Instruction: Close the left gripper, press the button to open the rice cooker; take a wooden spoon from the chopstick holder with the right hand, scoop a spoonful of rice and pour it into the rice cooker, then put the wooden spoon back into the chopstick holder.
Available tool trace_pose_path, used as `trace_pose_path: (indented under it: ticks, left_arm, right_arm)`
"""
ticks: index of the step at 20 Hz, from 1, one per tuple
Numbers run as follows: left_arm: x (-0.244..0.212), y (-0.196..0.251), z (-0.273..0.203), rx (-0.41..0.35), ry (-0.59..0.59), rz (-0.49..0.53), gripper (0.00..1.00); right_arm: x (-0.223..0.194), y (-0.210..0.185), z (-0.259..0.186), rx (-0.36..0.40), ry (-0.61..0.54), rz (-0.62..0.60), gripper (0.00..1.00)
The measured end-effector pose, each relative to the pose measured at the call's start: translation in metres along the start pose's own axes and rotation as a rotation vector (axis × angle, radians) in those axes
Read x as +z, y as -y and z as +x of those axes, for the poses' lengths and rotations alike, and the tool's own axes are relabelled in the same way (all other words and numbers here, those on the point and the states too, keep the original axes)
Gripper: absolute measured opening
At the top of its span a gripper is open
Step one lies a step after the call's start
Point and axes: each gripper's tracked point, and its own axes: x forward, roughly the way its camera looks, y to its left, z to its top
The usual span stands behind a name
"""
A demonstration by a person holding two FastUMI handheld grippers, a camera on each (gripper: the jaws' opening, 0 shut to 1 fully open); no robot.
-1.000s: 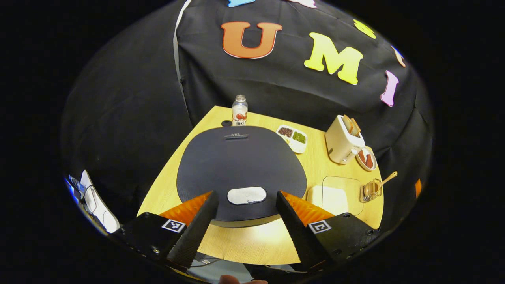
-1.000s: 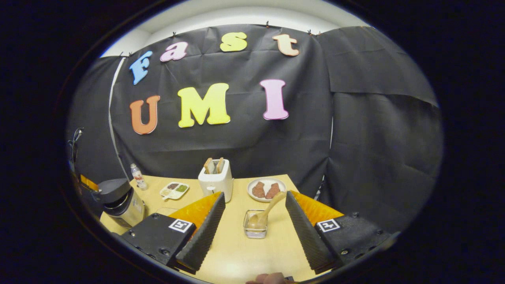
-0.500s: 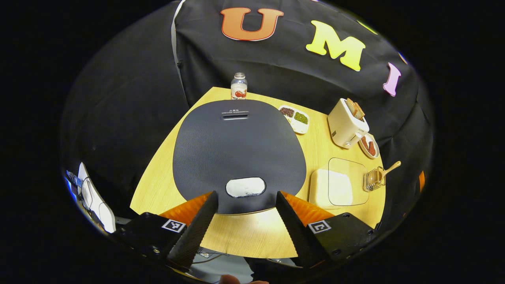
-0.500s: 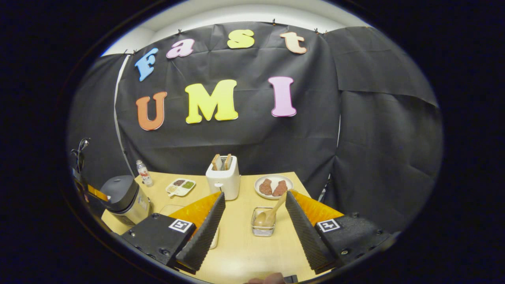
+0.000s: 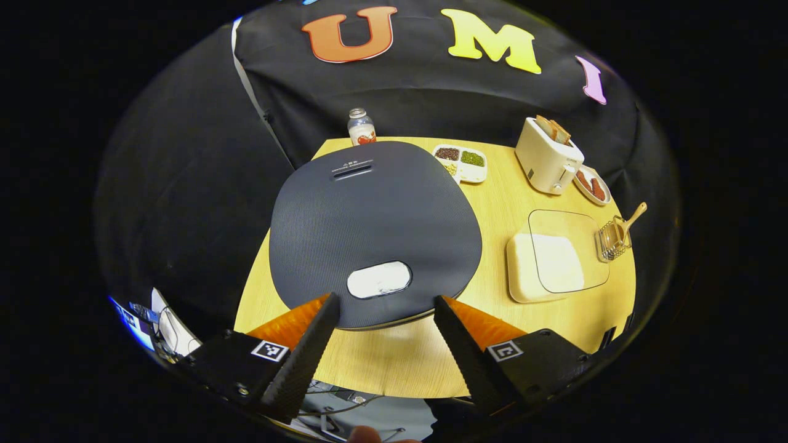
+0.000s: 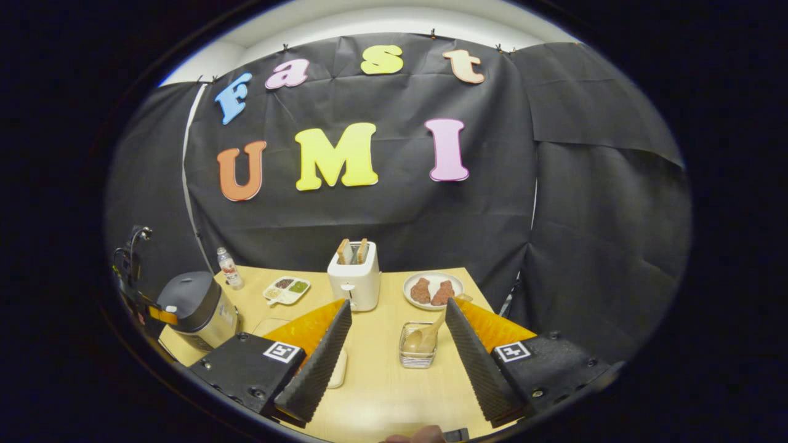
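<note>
Wooden spoon (image 6: pixel 425 333) stands in chopstick holder (image 6: pixel 417 358); rice cooker (image 5: pixel 372 227) lidded

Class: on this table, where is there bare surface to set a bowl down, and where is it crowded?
Bare wood lies along the table front edge, before the rice cooker and rice container. The back edge is crowded: bottle, divided dish, toaster, plate.

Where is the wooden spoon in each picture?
Left gripper view: the wooden spoon is at the far right, standing in the chopstick holder.
Right gripper view: the spoon is low in the middle, between the fingers.
Shared landmark: the white toaster.
</note>
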Motion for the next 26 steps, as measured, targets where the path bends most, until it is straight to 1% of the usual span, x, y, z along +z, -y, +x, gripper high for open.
trace_pose_path:
  ticks: [2,3,4,8,9,11,12,13,14,17,20,22,23,24,25,26]
  left_arm:
    - [0.002,0.0,0.0,0.001,0.013,-0.007,1.0]
    - [0.003,0.0,-0.001,0.003,0.025,-0.023,1.0]
    - [0.008,-0.002,-0.001,0.003,0.049,-0.061,1.0]
    - [0.02,-0.006,-0.007,-0.036,0.11,-0.276,1.0]
    - [0.025,-0.008,-0.013,-0.039,0.131,-0.307,0.97]
    - [0.04,-0.01,-0.026,-0.056,0.195,-0.337,0.95]
    - [0.05,-0.01,-0.035,-0.067,0.235,-0.342,0.95]
    - [0.061,-0.012,-0.047,-0.073,0.28,-0.336,0.95]
    - [0.072,-0.013,-0.059,-0.078,0.333,-0.324,0.95]
    - [0.104,-0.01,-0.104,-0.105,0.496,-0.262,0.95]
    - [0.13,0.002,-0.152,-0.146,0.652,-0.184,0.95]
    - [0.138,0.015,-0.185,-0.185,0.741,-0.161,0.95]
    - [0.139,0.023,-0.201,-0.208,0.779,-0.156,0.95]
    - [0.137,0.03,-0.215,-0.226,0.811,-0.149,0.95]
    - [0.133,0.037,-0.227,-0.241,0.839,-0.146,0.84]
    - [0.127,0.042,-0.238,-0.246,0.864,-0.147,0.84]
  right_arm:
    - [-0.001,-0.002,0.0,0.005,-0.002,0.007,1.0]
    - [0.001,-0.002,0.0,0.007,0.003,0.008,0.96]
    - [0.004,-0.003,0.0,0.008,0.012,0.009,1.0]
    - [0.024,-0.006,-0.004,0.013,0.053,0.015,1.0]
    - [0.029,-0.008,-0.006,0.014,0.063,0.013,0.99]
    - [0.039,-0.011,-0.011,0.01,0.084,0.008,1.0]
    - [0.044,-0.014,-0.014,0.007,0.097,0.005,0.99]
    - [0.05,-0.017,-0.018,0.004,0.109,0.0,0.96]
    - [0.055,-0.021,-0.023,0.001,0.121,-0.007,0.99]
    - [0.076,-0.037,-0.044,-0.011,0.167,-0.028,1.0]
    - [0.101,-0.053,-0.071,-0.032,0.226,-0.041,1.0]
    - [0.116,-0.066,-0.091,-0.026,0.267,-0.034,1.0]
    - [0.125,-0.07,-0.102,-0.022,0.293,-0.029,0.97]
    - [0.131,-0.073,-0.112,-0.019,0.319,-0.026,1.0]
    - [0.137,-0.074,-0.121,-0.021,0.34,-0.024,1.0]
    - [0.14,-0.071,-0.131,-0.027,0.365,-0.013,1.0]
